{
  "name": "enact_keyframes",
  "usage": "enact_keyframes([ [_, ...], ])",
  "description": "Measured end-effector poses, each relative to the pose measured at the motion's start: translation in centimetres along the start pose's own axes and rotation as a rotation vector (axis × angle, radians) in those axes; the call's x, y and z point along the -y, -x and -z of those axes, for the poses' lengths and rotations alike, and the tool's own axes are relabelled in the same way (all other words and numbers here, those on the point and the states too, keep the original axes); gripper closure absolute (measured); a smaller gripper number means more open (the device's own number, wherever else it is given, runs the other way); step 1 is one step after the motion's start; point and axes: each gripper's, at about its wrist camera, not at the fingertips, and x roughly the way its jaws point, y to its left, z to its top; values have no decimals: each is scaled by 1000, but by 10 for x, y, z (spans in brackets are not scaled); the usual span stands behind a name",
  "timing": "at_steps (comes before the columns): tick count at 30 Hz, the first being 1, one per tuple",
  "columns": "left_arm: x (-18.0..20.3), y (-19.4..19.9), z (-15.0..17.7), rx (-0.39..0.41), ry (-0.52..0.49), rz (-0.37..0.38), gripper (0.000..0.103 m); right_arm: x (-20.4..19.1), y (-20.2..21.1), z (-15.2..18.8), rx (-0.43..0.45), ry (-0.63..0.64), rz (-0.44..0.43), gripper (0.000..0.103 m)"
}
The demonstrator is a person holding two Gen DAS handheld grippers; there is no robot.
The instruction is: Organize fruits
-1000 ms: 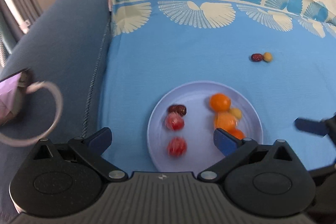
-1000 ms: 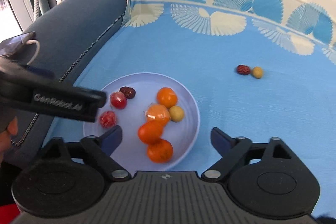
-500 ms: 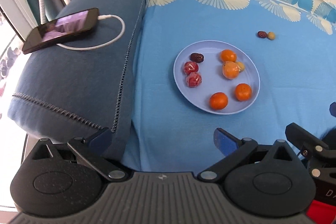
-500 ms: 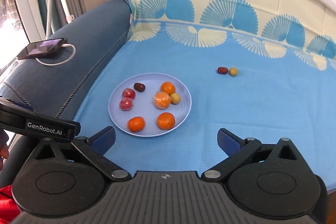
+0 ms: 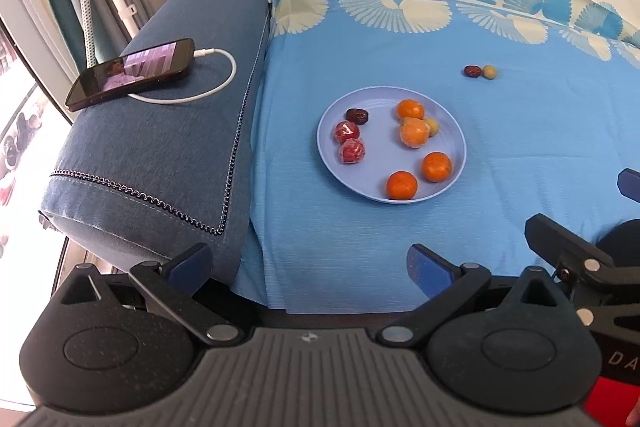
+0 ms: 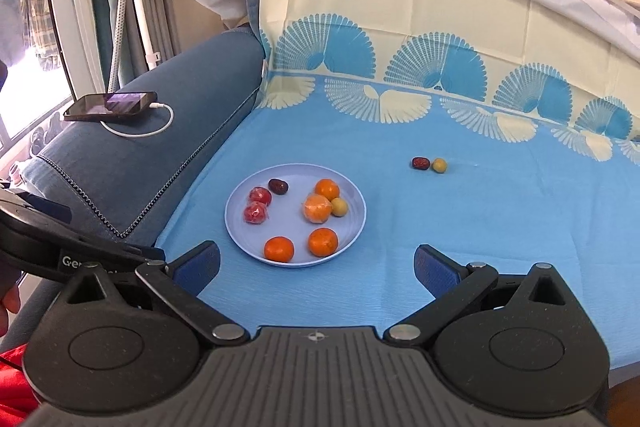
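A pale blue plate [image 5: 384,99] [image 6: 352,223] lies on the blue cloth. It holds several oranges [image 5: 401,185] [image 6: 279,249], two wrapped red fruits [image 5: 352,151] [image 6: 255,213], a dark date [image 5: 357,115] [image 6: 277,186] and a small yellow fruit [image 5: 432,126] [image 6: 339,206]. A second date [image 5: 472,71] [image 6: 420,163] and yellow fruit [image 5: 489,71] [image 6: 439,165] lie together on the cloth beyond the plate. My left gripper [image 5: 308,267] is open and empty, held back from the plate. My right gripper [image 6: 316,265] is open and empty, also held back.
A phone [image 5: 130,73] [image 6: 110,105] on a white cable [image 5: 224,75] lies on the blue sofa arm [image 5: 160,155] at left. The cloth [image 5: 520,155] runs up the sofa back with a fan pattern. A white pole [image 6: 120,7] stands by the window at left.
Both grippers have pulled back and up from the plate, so it now looks smaller and farther. Two oranges now lie apart near the plate's front rim.
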Motion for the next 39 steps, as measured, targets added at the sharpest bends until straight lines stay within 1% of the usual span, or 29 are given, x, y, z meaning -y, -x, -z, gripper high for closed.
enact_keyframes([
  [4,2,3,1,9,-11,1,0,1,4,1,7,-4,7,1],
  [21,1,3,2,5,-17,4,0,-3,3,2,3,4,11,1],
  [39,1,-7,1,-27,-17,0,0,-4,-7,2,-28,-3,1,1],
])
